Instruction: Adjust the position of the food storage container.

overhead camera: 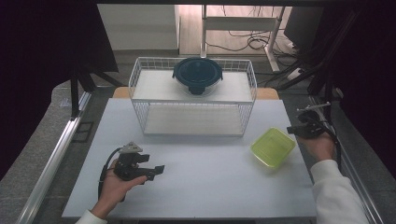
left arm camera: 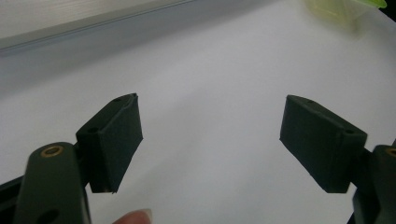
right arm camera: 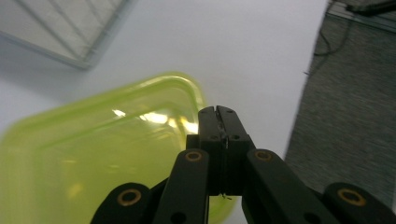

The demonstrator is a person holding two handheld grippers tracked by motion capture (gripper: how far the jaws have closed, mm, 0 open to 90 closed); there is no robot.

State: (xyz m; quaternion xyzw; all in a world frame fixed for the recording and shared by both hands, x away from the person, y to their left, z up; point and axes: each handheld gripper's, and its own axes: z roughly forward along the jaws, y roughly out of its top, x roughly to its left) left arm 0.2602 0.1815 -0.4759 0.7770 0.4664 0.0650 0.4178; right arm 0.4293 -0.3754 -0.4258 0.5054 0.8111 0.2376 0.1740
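A yellow-green plastic container (overhead camera: 272,147) lies open side up on the right of the white table (overhead camera: 210,186). My right gripper (overhead camera: 291,131) hovers just right of it, jaws shut with nothing seen between them. In the right gripper view the shut tips (right arm camera: 217,111) hang over the container's (right arm camera: 93,149) corner rim. My left gripper (overhead camera: 156,171) rests low at the front left, open and empty. Its black pads (left arm camera: 116,140) stand wide apart over bare table, with the container (left arm camera: 345,7) far off. A dark blue bowl (overhead camera: 198,73) sits on the upper shelf of a white wire rack (overhead camera: 135,79).
The wire rack (right arm camera: 60,32) spans the back of the table and has a lower shelf. Grey carpet (right arm camera: 355,93) lies beyond the right table edge. Cables and a desk frame (overhead camera: 243,28) are behind the rack.
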